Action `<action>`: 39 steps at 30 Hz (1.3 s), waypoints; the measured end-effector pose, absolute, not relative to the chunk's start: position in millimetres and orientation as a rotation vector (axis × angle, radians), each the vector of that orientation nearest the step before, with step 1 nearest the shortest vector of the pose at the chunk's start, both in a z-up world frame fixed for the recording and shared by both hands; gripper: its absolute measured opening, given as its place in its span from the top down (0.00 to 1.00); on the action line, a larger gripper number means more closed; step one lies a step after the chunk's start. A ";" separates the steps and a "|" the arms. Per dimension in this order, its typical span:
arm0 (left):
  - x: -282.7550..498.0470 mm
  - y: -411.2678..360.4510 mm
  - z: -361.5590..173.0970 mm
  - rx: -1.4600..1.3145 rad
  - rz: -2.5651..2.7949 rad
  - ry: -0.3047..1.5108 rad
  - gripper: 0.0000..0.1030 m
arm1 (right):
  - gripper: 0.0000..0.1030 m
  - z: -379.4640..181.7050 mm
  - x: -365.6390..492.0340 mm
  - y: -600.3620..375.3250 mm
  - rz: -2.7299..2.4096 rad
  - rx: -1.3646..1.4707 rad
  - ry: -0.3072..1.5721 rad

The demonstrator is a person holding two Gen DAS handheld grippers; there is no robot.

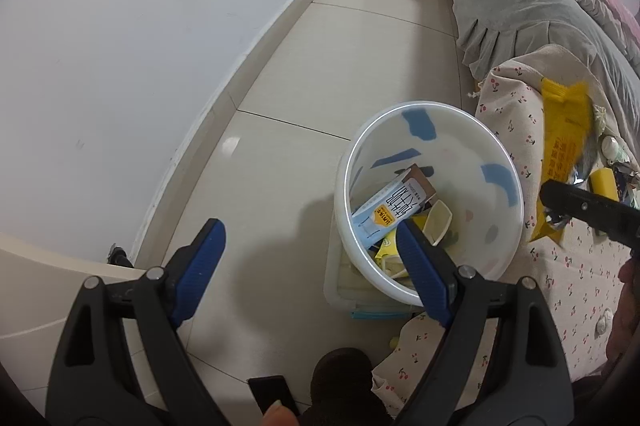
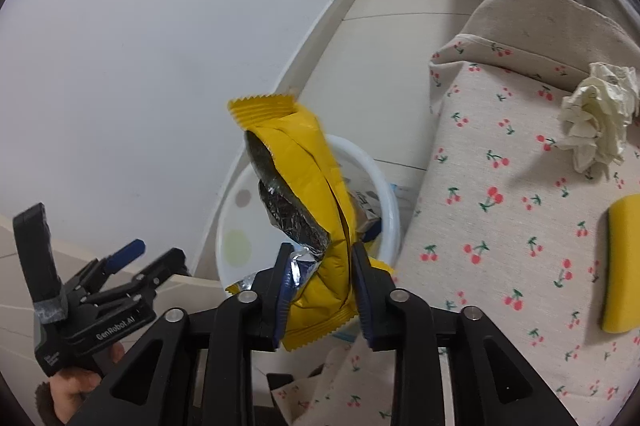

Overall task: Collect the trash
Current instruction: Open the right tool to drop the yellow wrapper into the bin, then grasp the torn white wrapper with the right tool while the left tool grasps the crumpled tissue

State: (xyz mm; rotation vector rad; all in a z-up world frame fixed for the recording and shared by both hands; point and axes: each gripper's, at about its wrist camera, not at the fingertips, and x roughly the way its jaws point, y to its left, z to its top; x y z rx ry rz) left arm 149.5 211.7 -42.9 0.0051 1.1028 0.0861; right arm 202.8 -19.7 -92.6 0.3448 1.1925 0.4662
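Note:
A yellow snack wrapper [image 2: 316, 186] with silver foil lining stands upright between the jaws of my right gripper [image 2: 322, 250], above the white plastic bin [image 2: 386, 182]. The jaws stand apart and the wrapper's top is blurred, so it looks loose in them. The bin [image 1: 347, 186] holds a blue-and-white carton [image 1: 384, 210] and other scraps. My left gripper [image 1: 308, 226] is wide open with nothing in it, at the bin's near left rim. A crumpled tissue [image 2: 596, 114] and a yellow sponge [image 2: 624, 266] lie on the cherry-print cloth [image 2: 500, 226].
The bin sits on a clear plastic box [image 1: 340, 290] on the tiled floor [image 1: 300, 86]. A bed with a grey cover [image 1: 520, 6] runs along the right, a white wall [image 1: 120, 46] along the left. A dark flat object [image 1: 272, 394] lies near the bottom edge.

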 end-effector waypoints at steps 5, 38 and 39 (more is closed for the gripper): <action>149.2 212.2 -43.2 0.000 0.086 1.104 0.15 | 0.33 -90.8 201.6 -28.0 0.455 0.388 1.173; 149.0 146.9 -35.7 -0.019 -0.077 1.124 0.15 | 0.32 -43.8 141.3 -196.5 0.152 0.308 1.088; 149.2 142.7 -34.7 -0.015 -0.083 1.123 0.15 | 0.32 -43.6 140.7 -205.0 0.137 0.317 1.086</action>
